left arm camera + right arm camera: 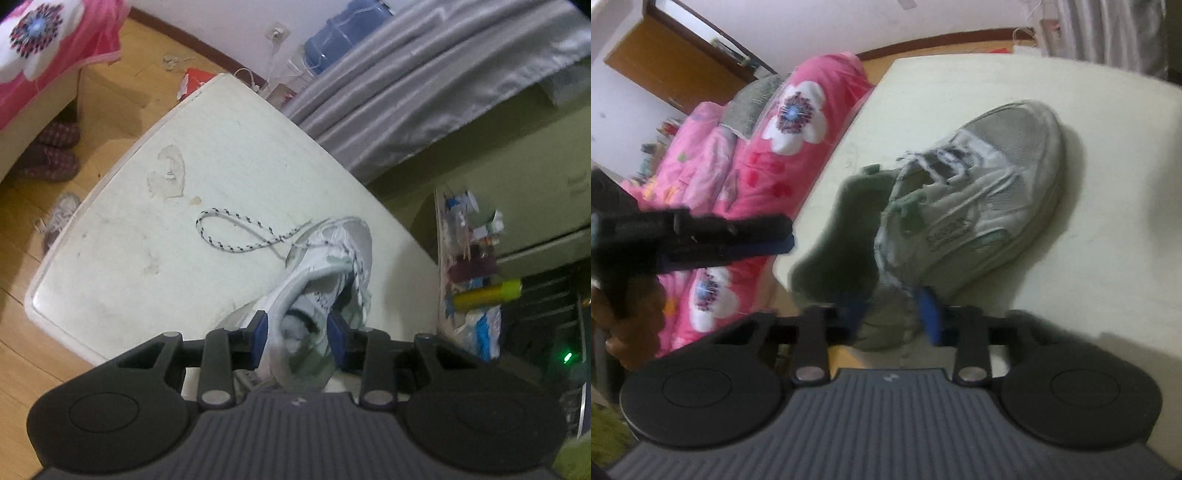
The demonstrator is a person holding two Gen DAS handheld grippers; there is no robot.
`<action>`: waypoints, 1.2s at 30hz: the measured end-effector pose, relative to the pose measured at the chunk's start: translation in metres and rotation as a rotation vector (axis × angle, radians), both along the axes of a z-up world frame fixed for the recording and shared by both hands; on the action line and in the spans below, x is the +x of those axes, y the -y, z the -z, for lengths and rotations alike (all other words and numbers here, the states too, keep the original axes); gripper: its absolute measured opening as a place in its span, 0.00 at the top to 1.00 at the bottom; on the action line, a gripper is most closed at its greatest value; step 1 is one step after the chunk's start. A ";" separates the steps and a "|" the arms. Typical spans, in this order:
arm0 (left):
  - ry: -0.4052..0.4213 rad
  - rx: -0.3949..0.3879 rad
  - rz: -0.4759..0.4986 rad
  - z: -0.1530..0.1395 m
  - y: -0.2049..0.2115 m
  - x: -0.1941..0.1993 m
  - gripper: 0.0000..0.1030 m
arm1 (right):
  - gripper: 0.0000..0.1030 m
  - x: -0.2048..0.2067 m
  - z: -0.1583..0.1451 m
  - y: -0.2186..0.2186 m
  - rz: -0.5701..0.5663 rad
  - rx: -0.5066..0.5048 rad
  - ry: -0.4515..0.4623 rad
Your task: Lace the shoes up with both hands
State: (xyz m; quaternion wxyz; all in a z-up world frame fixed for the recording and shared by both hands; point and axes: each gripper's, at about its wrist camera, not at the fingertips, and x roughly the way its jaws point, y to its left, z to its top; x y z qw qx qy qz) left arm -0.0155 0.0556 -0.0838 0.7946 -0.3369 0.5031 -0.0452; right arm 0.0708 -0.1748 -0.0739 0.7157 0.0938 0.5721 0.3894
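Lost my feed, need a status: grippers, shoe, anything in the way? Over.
Left gripper open, holding nothing. Right gripper at the heel of the shoe, grip unclear in blur. Lace loose on table. Nothing blocking.

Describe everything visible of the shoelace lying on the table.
The shoelace is a white cord flecked with dark marks, looking braided. It runs out from the front of the white sneaker, crosses over itself once and forms a loose open loop lying flat on the cream table. Neither gripper touches it.
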 end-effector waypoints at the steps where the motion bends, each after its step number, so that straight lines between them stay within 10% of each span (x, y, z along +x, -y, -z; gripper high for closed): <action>1: 0.000 0.003 0.012 -0.001 0.001 -0.002 0.65 | 0.89 0.000 -0.003 0.001 -0.012 0.001 0.013; 11: 0.002 0.018 0.108 -0.007 0.023 -0.019 0.58 | 0.98 0.028 -0.050 0.041 0.091 0.146 0.089; 21: -0.020 0.147 0.203 -0.010 0.034 -0.036 0.58 | 0.85 0.044 -0.013 0.070 0.140 -0.124 0.099; 26: -0.055 0.186 0.212 -0.004 0.027 -0.051 0.57 | 0.84 0.022 -0.023 0.054 -0.095 -0.200 0.271; 36: -0.196 0.167 0.085 0.029 0.004 -0.094 0.57 | 0.84 -0.059 0.010 -0.035 -0.911 -0.100 0.359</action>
